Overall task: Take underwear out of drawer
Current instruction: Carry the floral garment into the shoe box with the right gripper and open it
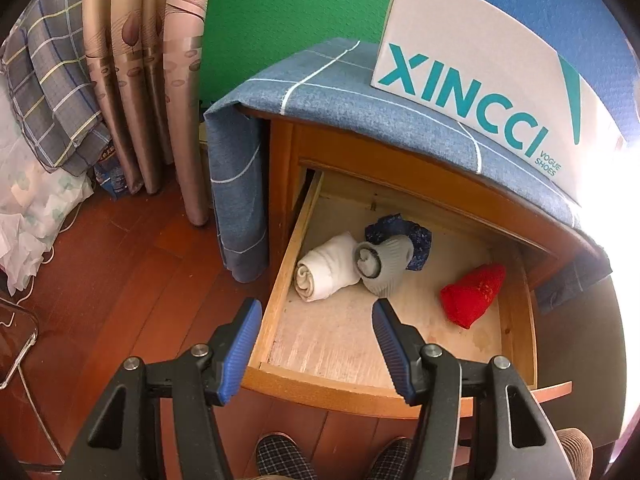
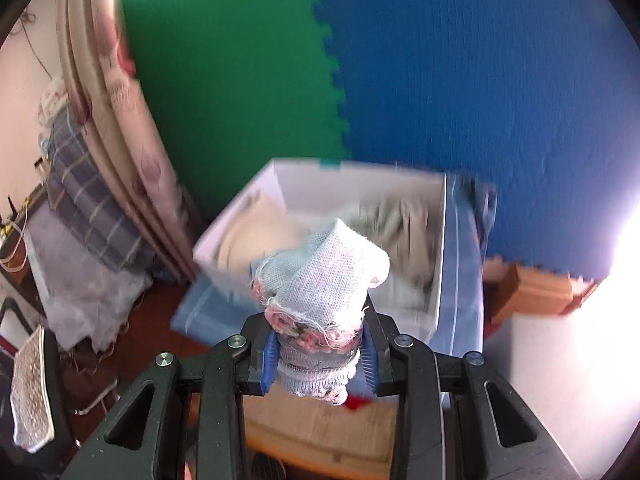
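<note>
Pinching a rolled underwear bundle (image 2: 320,292), right gripper (image 2: 319,354) above open box (image 2: 240,216), left gripper (image 1: 316,344) jaws spread over drawer (image 1: 280,260) edge.

The left gripper (image 1: 316,344) hangs with its jaws apart and empty above the open drawer (image 1: 276,280), where a white roll (image 1: 326,268), a grey roll (image 1: 384,266), a dark blue piece (image 1: 420,240) and a red roll (image 1: 472,294) lie under the shoe box (image 1: 472,76)

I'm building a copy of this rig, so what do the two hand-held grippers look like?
Both look alike. The left hand-held gripper and right hand-held gripper have matte black plastic linkage arms with triangular cut-outs, silver round pivot bolts, and blue ribbed pads on the fingers. No cables or markings show. Below, checked slippers are worn.
</note>
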Demonstrator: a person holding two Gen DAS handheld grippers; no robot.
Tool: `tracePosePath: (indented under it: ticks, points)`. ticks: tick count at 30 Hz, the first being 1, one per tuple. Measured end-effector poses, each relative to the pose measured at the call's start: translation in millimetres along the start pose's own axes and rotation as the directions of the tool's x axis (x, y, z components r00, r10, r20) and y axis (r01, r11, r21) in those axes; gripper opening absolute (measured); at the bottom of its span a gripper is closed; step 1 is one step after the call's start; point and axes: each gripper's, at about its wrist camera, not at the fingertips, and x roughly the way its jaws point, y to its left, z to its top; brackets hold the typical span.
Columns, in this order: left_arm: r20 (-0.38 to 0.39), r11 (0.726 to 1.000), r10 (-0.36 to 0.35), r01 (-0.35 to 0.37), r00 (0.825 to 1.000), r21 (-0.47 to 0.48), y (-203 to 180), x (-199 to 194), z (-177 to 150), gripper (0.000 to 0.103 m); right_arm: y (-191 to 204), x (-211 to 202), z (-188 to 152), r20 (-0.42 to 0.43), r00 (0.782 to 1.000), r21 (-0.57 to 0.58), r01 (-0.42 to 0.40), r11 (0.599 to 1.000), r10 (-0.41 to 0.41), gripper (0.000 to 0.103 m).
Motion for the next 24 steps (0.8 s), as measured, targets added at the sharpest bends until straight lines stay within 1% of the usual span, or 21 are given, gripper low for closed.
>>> tracePosePath:
  ticks: [2, 4, 7, 9, 12, 17, 20, 24]
  points:
    - [-0.002, 1.0, 0.0, 0.0, 1.0, 0.001, 0, 0, 0, 0.059, 3, 2, 18, 0.024, 0.999, -0.001, 0.026, 1.0, -0.026, 0.032]
    - [0.0, 1.0, 0.004, -0.004, 1.0, -0.001, 0, 0, 0, 0.059, 1, 13, 36, 0.026, 0.998, 0.005, 0.053, 0.999, -0.053, 0.032]
    - [0.0, 1.0, 0.002, -0.002, 1.0, 0.001, 0, 0, 0, 0.059, -6, 32, 50, 0.006, 0.995, 0.007, 0.098, 0.995, -0.098, 0.032]
    - [-0.002, 1.0, -0.003, 0.003, 1.0, 0.001, 0, 0, 0, 0.059, -12, 54, 54, -0.034, 0.992, 0.012, 0.125, 0.992, -0.125, 0.032]
    - [-0.004, 1.0, -0.005, 0.005, 1.0, -0.001, 1, 1, 0, 0.059, -25, 84, 53, -0.092, 0.987, 0.03, 0.135, 0.99, -0.131, 0.032]
    - [-0.008, 1.0, -0.017, 0.017, 1.0, -0.006, 2, 2, 2, 0.059, -39, 128, 43, -0.182, 0.97, 0.024, 0.167, 0.986, -0.16, 0.033]
    - [-0.011, 1.0, -0.019, 0.019, 1.0, -0.011, 3, 5, 2, 0.059, -46, 147, 35, -0.217, 0.961, 0.017, 0.182, 0.983, -0.174, 0.034]
    - [-0.009, 1.0, -0.022, 0.022, 1.0, -0.013, 4, 5, 1, 0.059, -52, 160, 29, -0.243, 0.95, -0.001, 0.201, 0.98, -0.195, 0.036]
